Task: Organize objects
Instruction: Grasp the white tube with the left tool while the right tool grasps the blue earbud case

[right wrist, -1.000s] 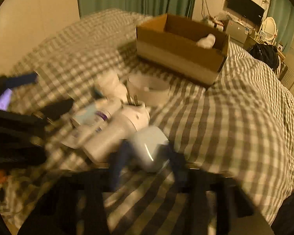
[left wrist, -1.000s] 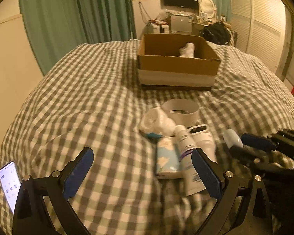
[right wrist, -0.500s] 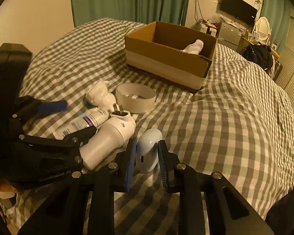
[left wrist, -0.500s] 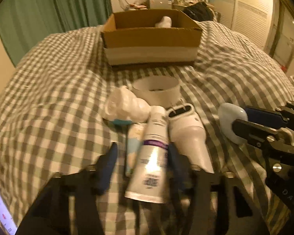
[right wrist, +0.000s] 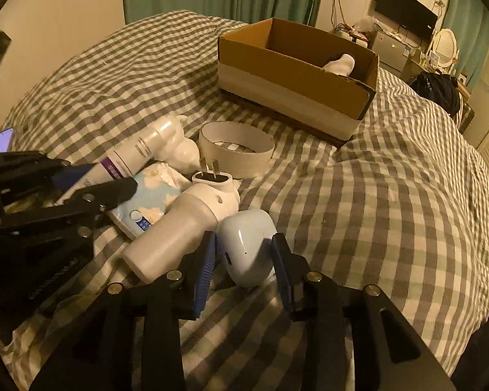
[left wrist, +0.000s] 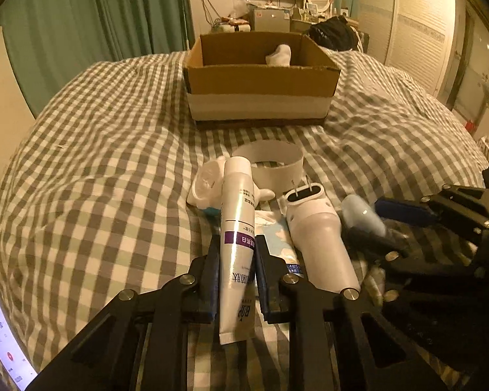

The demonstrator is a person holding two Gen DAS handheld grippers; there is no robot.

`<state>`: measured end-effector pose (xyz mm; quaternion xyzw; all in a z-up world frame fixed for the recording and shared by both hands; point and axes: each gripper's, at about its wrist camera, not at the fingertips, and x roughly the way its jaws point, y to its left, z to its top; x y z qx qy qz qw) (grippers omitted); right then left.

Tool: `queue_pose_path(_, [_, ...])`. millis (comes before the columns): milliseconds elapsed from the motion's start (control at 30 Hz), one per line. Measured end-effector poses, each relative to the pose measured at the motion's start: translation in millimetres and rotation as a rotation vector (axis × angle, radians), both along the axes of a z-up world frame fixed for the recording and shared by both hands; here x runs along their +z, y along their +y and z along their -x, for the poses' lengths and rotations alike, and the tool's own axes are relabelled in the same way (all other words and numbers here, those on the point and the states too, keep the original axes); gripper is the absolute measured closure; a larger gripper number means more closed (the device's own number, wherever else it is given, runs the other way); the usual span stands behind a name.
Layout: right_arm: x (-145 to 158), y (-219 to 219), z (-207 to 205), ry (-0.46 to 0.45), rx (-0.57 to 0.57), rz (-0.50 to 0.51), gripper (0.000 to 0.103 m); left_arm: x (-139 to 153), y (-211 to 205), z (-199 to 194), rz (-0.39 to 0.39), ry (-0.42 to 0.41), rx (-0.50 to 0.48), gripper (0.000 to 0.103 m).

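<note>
Our left claw (left wrist: 234, 280) has just closed on the white tube (left wrist: 237, 228), which runs lengthwise between the pads, cap pointing straight at the cardboard box (left wrist: 260, 81) up the bed (left wrist: 97, 163). Our right claw (right wrist: 244, 260) has just been loosening around the pale blue case (right wrist: 247, 244) beside it.

Lit smartphone (left wrist: 0, 335): cut by my left view's lower-left edge. Pale-blue rounded plastic case (left wrist: 361, 215): blurred there. Floral tissue packet (right wrist: 146, 202): partly under the white tube and cylinder. Tube print: too small to read. White item in cardboard box (right wrist: 340, 63): mostly hidden by its wall.
</note>
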<state>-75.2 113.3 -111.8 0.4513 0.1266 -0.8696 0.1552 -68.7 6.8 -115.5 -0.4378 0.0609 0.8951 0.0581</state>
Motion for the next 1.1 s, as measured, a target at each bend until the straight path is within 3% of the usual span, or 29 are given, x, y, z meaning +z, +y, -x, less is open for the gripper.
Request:
queue_pose_path(67, [-3, -3, 1, -0.007, 0.006, -0.018, 0.062, 4, -1, -3, 0.008, 0.019, 0.004, 0.084])
queue_pose_path(133, [-9, -5, 3, -0.022, -0.001, -0.041, 0.050, 7, -3, -4, 0.012, 0.033, 0.007, 0.084])
queue_pose_path(567, [-9, -2, 7, -0.009, -0.032, -0.025, 0.052, 14, -12, -8, -0.007, 0.054, 0.023, 0.084])
queue_pose_path(800, [22, 8, 1, 0.060, -0.053, 0.052, 0.052, 33, -11, -5, -0.027, 0.084, 0.010, 0.084])
queue_pose_path(1100, [88, 17, 23, 0.183, -0.057, 0.071, 0.052, 88, -2, 34, -0.074, 0.175, -0.032, 0.084])
